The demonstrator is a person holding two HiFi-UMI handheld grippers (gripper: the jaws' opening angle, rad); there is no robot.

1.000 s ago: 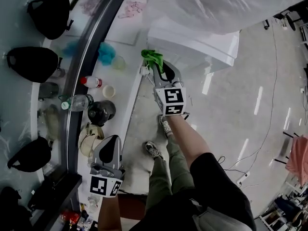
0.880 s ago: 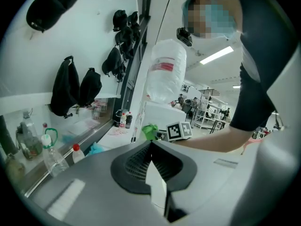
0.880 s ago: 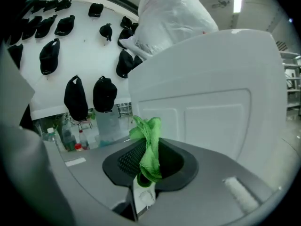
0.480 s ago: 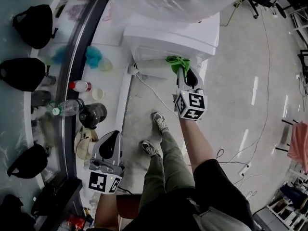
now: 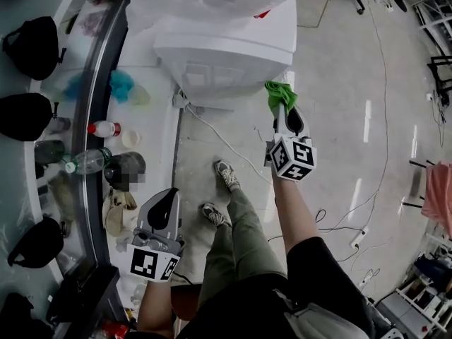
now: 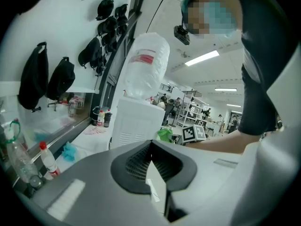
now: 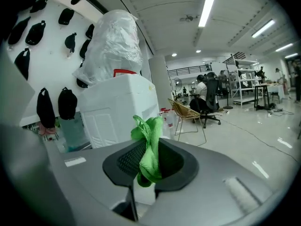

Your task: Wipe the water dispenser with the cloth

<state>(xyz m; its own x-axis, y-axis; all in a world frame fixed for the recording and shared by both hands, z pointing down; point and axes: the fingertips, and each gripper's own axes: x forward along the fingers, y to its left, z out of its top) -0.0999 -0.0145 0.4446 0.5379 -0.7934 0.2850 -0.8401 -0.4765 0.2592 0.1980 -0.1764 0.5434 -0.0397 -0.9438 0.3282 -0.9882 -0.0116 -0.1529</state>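
Here, in the head view, the right tongs (image 5: 282,110) hold a green cloth (image 5: 280,92) at mid-frame, just off the lower right corner of the white water dispenser (image 5: 226,55) at top centre. Whether cloth meets casing cannot be told from above. The left tongs (image 5: 164,217) hang at lower left beside the desk (image 5: 152,129), well apart from the work.

The wipe appears to be between strokes. The next move calls for pressing the cloth flat against a side panel and drawing it along.

In the left gripper view, those tongs are closed together with nothing between them, and the dispenser stands upright at mid-frame beyond.

In the right gripper view, the tongs are clamped on the bunched cloth, and the dispenser at left centre looks slightly apart from it. A plastic-wrapped bottle (image 7: 115,46) hides the dispenser's top, and no taps can be made out.
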